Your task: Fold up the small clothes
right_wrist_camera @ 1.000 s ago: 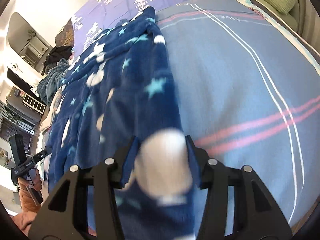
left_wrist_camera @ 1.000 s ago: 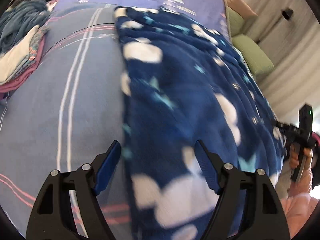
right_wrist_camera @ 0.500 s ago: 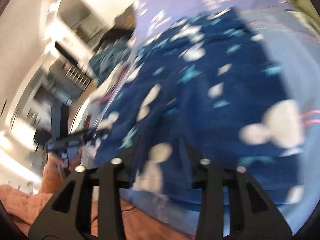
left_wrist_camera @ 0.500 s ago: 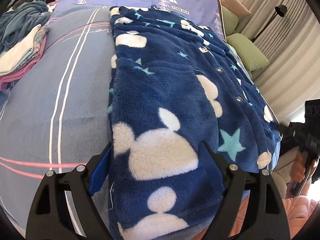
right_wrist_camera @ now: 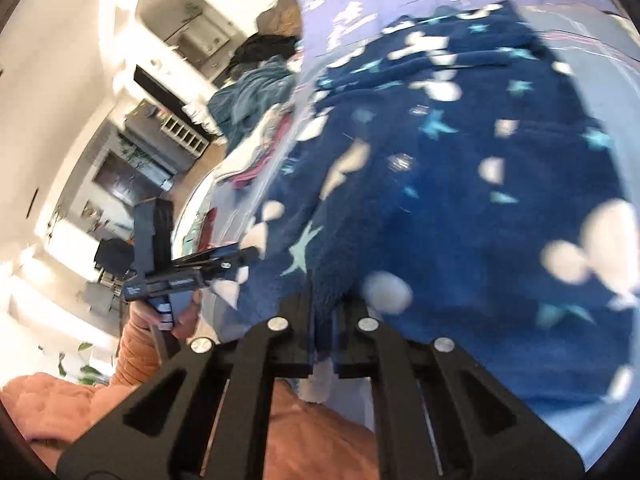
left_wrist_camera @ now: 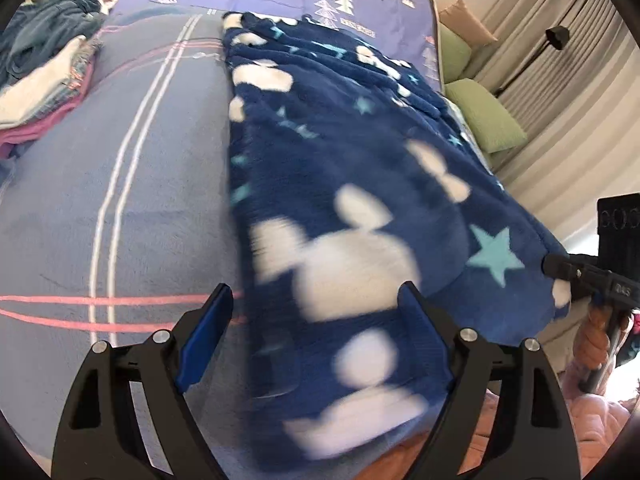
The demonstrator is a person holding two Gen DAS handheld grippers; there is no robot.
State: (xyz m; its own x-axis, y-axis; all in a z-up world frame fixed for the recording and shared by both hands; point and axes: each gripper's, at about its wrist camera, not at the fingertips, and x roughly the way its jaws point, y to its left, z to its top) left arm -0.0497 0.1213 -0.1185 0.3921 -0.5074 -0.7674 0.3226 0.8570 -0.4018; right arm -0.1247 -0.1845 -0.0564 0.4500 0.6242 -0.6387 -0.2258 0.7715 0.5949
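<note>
A: Item one, fleece garment [left_wrist_camera: 352, 208]?
B: Dark blue with white shapes and stars, spread lengthwise on the striped bed [left_wrist_camera: 120, 184].

A: Left gripper [left_wrist_camera: 316, 332]?
B: Jaws wide, straddling the near hem, pads not pressing.

A: Right gripper [right_wrist_camera: 324, 312]?
B: Jaws narrow, pinching a fold of the fleece at the bed's near edge

Pale pleated curtains [left_wrist_camera: 560, 92] are hanging behind two green cushions [left_wrist_camera: 486, 120] beside the striped blue bed cover [left_wrist_camera: 120, 200]. Daylight is flooding white walls [right_wrist_camera: 60, 60] and a dark shelving unit [right_wrist_camera: 132, 168].
</note>
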